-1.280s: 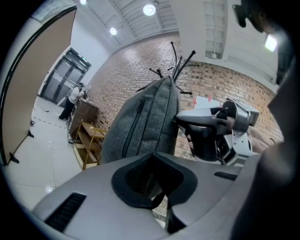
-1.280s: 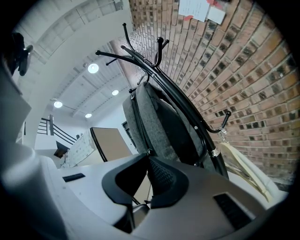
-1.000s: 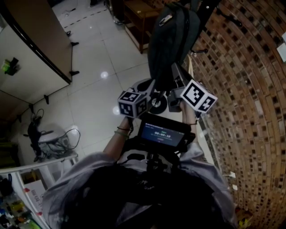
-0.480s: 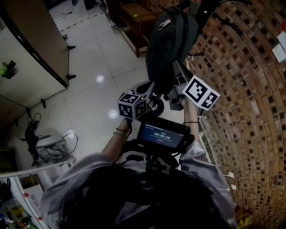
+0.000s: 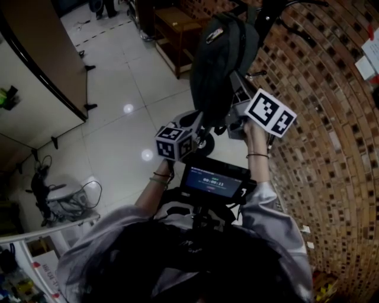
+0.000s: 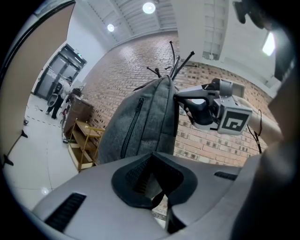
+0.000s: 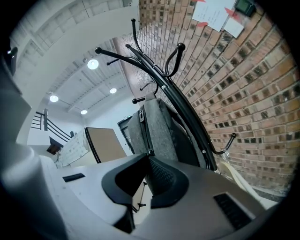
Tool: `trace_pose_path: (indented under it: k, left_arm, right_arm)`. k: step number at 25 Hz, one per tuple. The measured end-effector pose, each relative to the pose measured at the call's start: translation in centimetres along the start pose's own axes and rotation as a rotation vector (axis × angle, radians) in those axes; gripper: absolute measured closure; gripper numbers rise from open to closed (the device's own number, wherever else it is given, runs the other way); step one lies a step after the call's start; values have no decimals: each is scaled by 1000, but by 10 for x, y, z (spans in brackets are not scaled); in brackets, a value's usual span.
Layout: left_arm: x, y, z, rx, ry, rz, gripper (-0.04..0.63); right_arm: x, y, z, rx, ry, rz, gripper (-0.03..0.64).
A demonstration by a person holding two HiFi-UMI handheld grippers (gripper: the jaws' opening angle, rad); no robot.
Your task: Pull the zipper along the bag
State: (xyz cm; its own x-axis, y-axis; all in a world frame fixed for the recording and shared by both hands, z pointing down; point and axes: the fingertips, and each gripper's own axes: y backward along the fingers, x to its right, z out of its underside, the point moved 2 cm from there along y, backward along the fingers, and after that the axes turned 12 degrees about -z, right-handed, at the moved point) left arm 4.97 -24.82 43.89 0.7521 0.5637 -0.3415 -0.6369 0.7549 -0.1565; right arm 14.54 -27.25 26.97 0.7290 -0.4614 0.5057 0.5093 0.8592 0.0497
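Observation:
A dark grey bag (image 5: 220, 59) hangs from a black coat rack (image 7: 161, 77) against the brick wall. Its zipper (image 7: 143, 129) runs up the side facing the right gripper view. My right gripper (image 5: 233, 103) is pressed to the bag's right edge. Its jaws (image 7: 148, 157) are shut on the small metal zipper pull at their tips. My left gripper (image 5: 198, 122) sits at the bag's lower end. In the left gripper view it (image 6: 151, 176) is shut on the bag's bottom fabric (image 6: 140, 126). The right gripper (image 6: 213, 108) shows there at the bag's upper right edge.
The brick wall (image 5: 331, 130) fills the right side, with papers (image 7: 213, 14) pinned to it. A wooden shelf unit (image 5: 172, 23) stands behind the bag on the glossy tiled floor (image 5: 124, 124). A screen device (image 5: 213, 180) hangs at the person's chest. A brown panel (image 5: 47, 53) stands at the left.
The right gripper has crept upward along the bag's edge. The left gripper has stayed at the bag's lower end.

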Motion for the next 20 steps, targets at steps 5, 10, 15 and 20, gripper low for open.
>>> trace_pose_path:
  k: [5,10,15,20]
  left_arm:
    - [4,0,-11,22,-32,12,588]
    - [7,-7,-33,56,-97,40,588]
    - [5,-12,-56,93,-119,38,588]
    - [2,-13,-58,97,-109,34,588]
  right_arm:
    - [-1,0,-5,-6,-14,-1,609]
    - [-4,-2,-12,-11,-26,-11,607]
    - [-4,-5,-23,-16,-10,-17,607]
    - [-5,-7,-36,-15,-9,-23,607]
